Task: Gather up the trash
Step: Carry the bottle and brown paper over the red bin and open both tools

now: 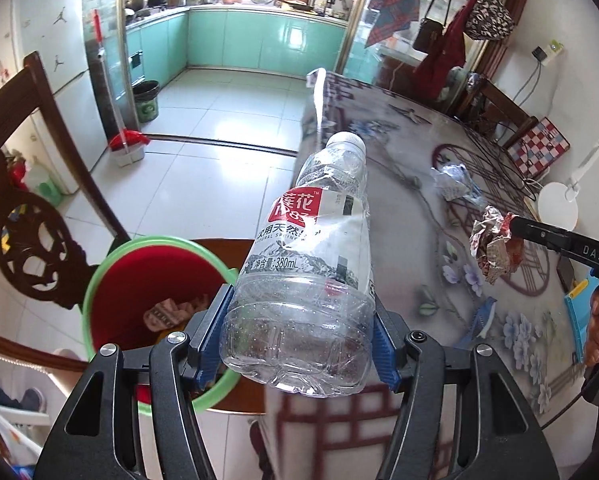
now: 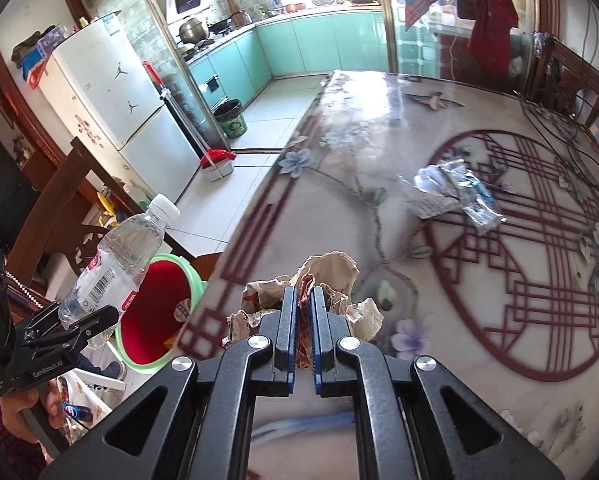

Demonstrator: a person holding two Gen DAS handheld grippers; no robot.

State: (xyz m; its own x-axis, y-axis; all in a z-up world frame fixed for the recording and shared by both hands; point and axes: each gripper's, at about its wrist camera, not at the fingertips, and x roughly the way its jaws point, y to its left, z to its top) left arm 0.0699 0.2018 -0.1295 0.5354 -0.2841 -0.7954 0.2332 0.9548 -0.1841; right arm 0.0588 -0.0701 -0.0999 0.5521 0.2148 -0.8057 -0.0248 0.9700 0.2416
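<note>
My left gripper [image 1: 299, 332] is shut on an empty clear water bottle [image 1: 311, 256] with a red and white label, held at its base with the white cap pointing away. The bottle hangs over the table's edge, just right of a red bin with a green rim [image 1: 99, 280] on the floor. My right gripper [image 2: 304, 300] is shut on a crumpled paper wrapper [image 2: 331, 276] above the table. From the right wrist view the bottle [image 2: 119, 256] and left gripper [image 2: 75, 328] sit beside the bin [image 2: 155, 312]. A crumpled clear plastic wrapper [image 2: 455, 192] lies on the table.
The table [image 2: 379, 140] has a glossy floral cloth with a red lattice circle. A dark wooden chair [image 1: 27, 184] stands behind the bin. A broom and dustpan [image 1: 127, 144] and a dark kitchen bin [image 1: 145, 100] stand on the tiled floor. Cables and a checkered box [image 1: 539, 148] lie at the table's far side.
</note>
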